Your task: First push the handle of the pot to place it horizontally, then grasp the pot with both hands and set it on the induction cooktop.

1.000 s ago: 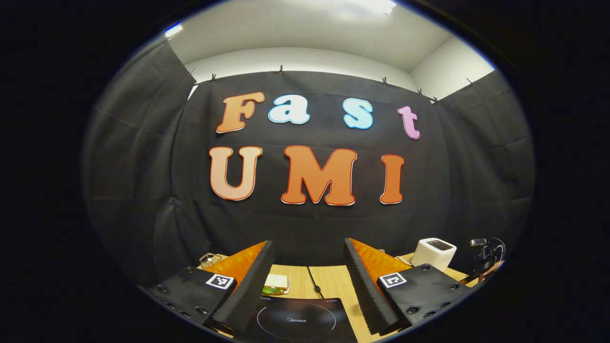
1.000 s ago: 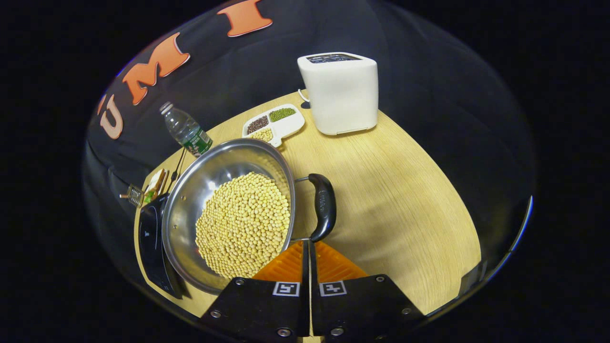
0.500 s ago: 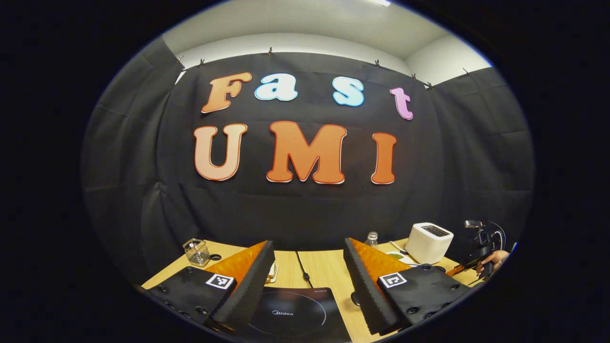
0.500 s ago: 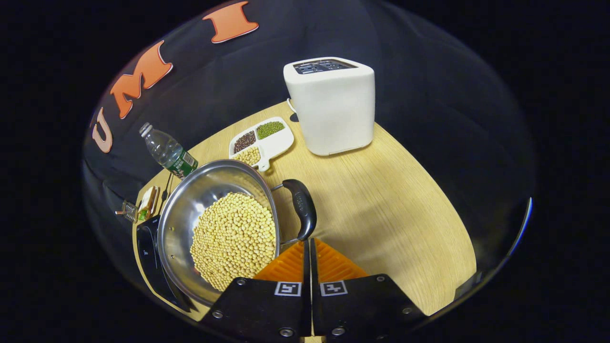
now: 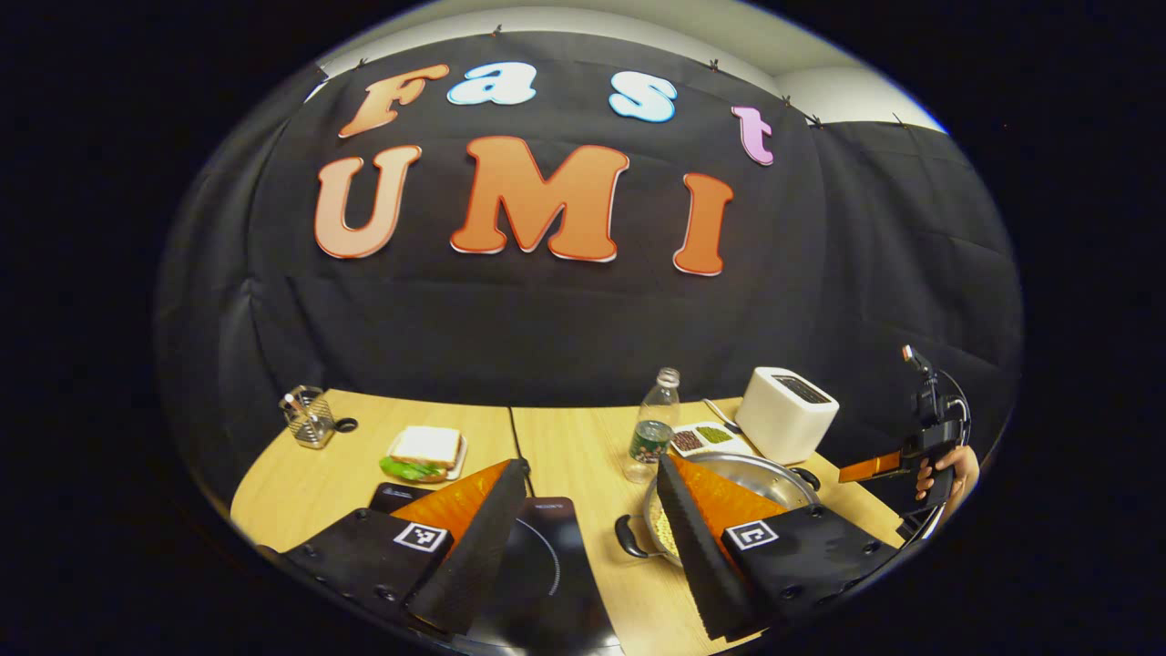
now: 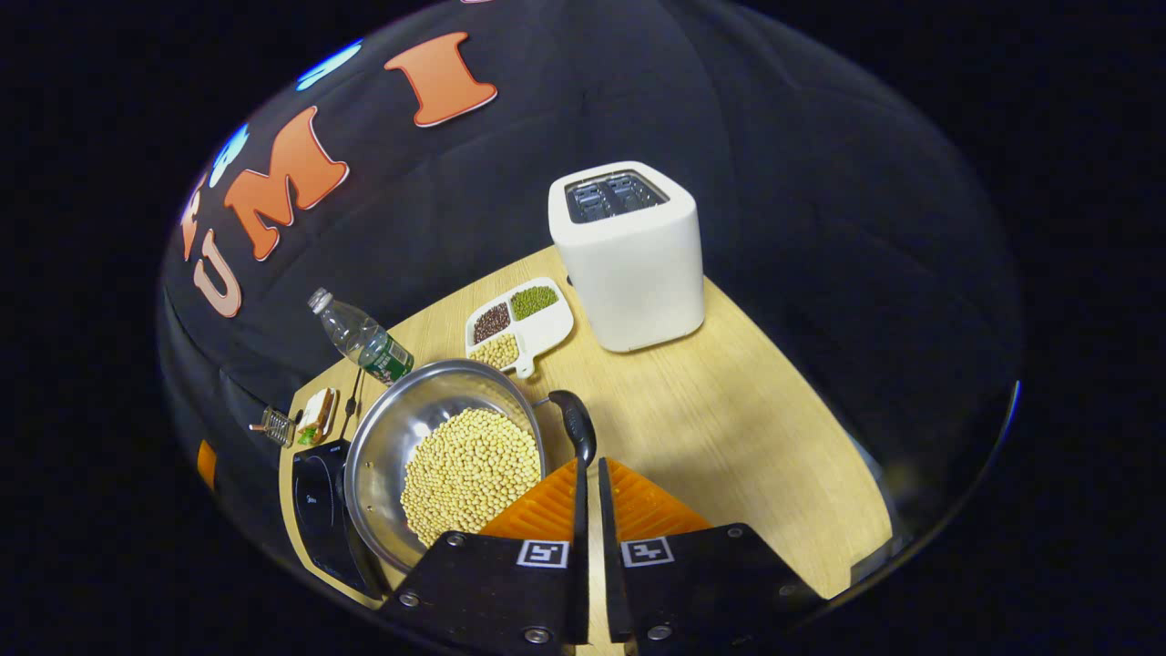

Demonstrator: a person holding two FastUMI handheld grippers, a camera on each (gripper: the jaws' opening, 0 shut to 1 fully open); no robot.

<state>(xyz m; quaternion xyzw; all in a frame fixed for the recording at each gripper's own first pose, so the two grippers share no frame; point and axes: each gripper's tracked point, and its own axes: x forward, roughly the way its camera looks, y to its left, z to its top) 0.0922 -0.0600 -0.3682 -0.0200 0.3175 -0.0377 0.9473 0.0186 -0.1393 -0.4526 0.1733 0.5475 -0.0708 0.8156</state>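
Note:
A steel pot (image 6: 392, 446) full of soybeans (image 6: 469, 474) stands on the wooden table, right of the black induction cooktop (image 6: 319, 501). Its black side handle (image 6: 576, 424) lies just beyond the tips of my right gripper (image 6: 588, 463), which is shut with nothing in it. In the left gripper view my left gripper (image 5: 592, 463) hangs open above the cooktop (image 5: 547, 565). The pot (image 5: 774, 478) sits behind its right finger, with a black handle (image 5: 629, 538) pointing at the cooktop. Farther right a hand holds the right gripper (image 5: 874, 466).
A white toaster (image 6: 629, 255) stands at the back right, with a divided dish of beans (image 6: 519, 323) and a water bottle (image 6: 364, 342) behind the pot. A sandwich on a plate (image 5: 424, 451) and a wire holder (image 5: 310, 417) sit at the back left.
The left gripper view has tipped downward, bringing the table, the pot and the cooktop into sight. My right gripper has drawn back from the pot handle, still shut.

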